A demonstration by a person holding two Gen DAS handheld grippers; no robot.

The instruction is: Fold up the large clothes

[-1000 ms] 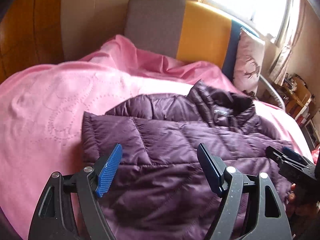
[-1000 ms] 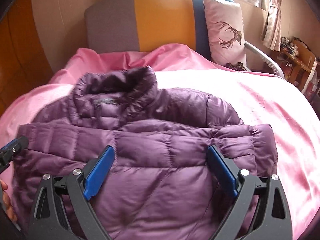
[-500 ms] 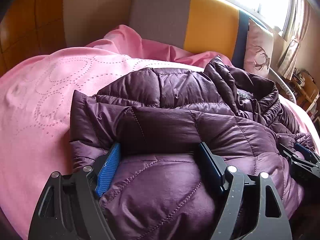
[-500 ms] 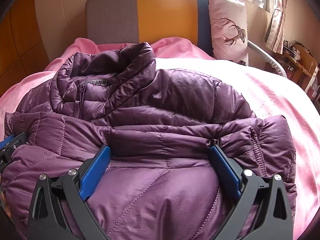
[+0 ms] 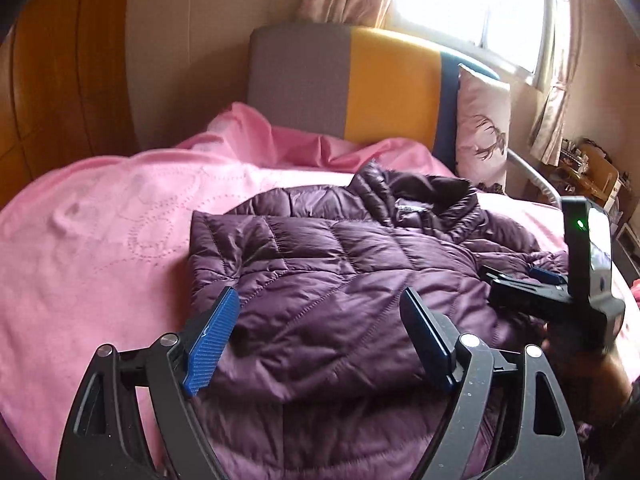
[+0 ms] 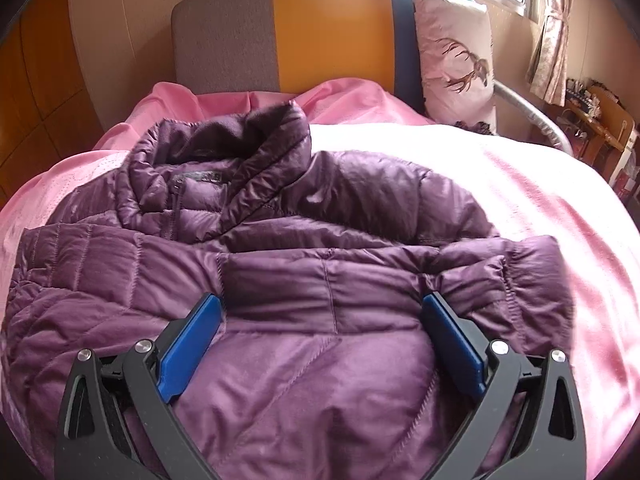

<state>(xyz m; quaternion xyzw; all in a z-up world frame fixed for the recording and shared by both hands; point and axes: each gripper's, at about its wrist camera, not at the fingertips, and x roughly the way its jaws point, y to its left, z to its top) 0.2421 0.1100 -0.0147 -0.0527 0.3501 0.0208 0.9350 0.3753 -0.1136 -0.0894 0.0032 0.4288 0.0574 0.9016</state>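
Bedspread (image 5: pixel 92 240): a pink quilted cover is lying across the bed, reaching out to the left of the jacket and running on beyond it toward the headboard.
Left gripper (image 5: pixel 320 340): it is hovering over the jacket's near left part, its jaws opening; the blue pads are standing clear of the fabric, with nothing pinched between them.
Jacket (image 6: pixel 320 264): a purple quilted puffer jacket is lying in the middle of the bed, its lower half folded up over the chest and its collar (image 6: pixel 224 148) standing rumpled on the side toward the headboard.
Right gripper (image 6: pixel 320 340): it is hovering low over the jacket's near right part, jaws spread wide; the padded fold is bulging up between the blue pads, and whether the pads are touching it cannot be told.
Headboard (image 6: pixel 280 32): grey, yellow and blue panels are standing behind the jacket's collar.
Pillow (image 6: pixel 456 52): a pale cushion with a deer print is leaning upright against the headboard, beyond the jacket and to its right.
Window (image 5: pixel 472 4): daylight is coming in between curtains, above the jacket's far right side.
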